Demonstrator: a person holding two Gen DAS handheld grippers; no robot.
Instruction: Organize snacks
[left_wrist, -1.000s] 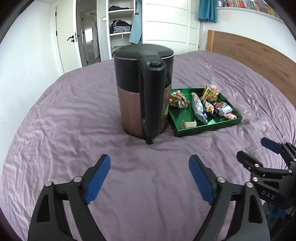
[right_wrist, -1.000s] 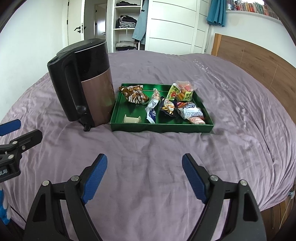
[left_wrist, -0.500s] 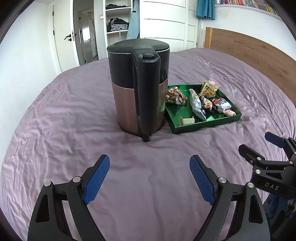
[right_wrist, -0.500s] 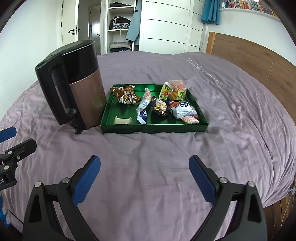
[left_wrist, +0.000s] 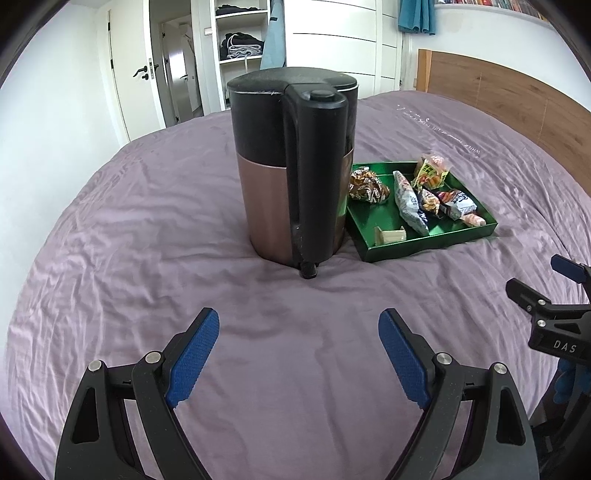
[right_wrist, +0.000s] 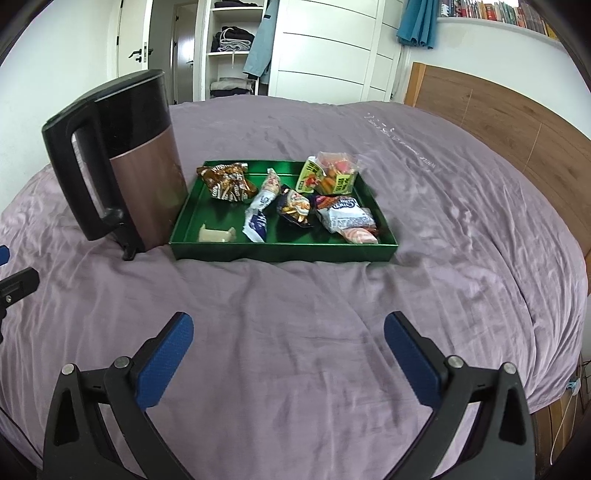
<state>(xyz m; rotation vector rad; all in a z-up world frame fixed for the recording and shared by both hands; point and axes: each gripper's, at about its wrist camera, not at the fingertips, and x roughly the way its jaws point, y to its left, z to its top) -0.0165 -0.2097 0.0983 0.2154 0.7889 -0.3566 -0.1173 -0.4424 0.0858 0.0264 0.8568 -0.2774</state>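
A green tray (right_wrist: 280, 251) lies on the purple bed and holds several snack packets: a brown one (right_wrist: 227, 181), a blue-white one (right_wrist: 260, 214), a yellow-green bag (right_wrist: 328, 175) and a white-blue pack (right_wrist: 345, 218). A small cream piece (right_wrist: 217, 234) lies in its near left corner. The tray also shows in the left wrist view (left_wrist: 424, 245). My right gripper (right_wrist: 288, 354) is open and empty, well short of the tray. My left gripper (left_wrist: 299, 354) is open and empty, in front of a kettle.
A black and copper kettle (left_wrist: 295, 166) stands upright on the bed (left_wrist: 129, 229), close against the tray's left side; it also shows in the right wrist view (right_wrist: 118, 162). A wooden headboard (right_wrist: 517, 125) is at the right. Wardrobe shelves (right_wrist: 232, 48) stand behind.
Both grippers have drawn back a little and stayed open. The view of the kettle and tray has shifted slightly. Nothing on the bed has moved.
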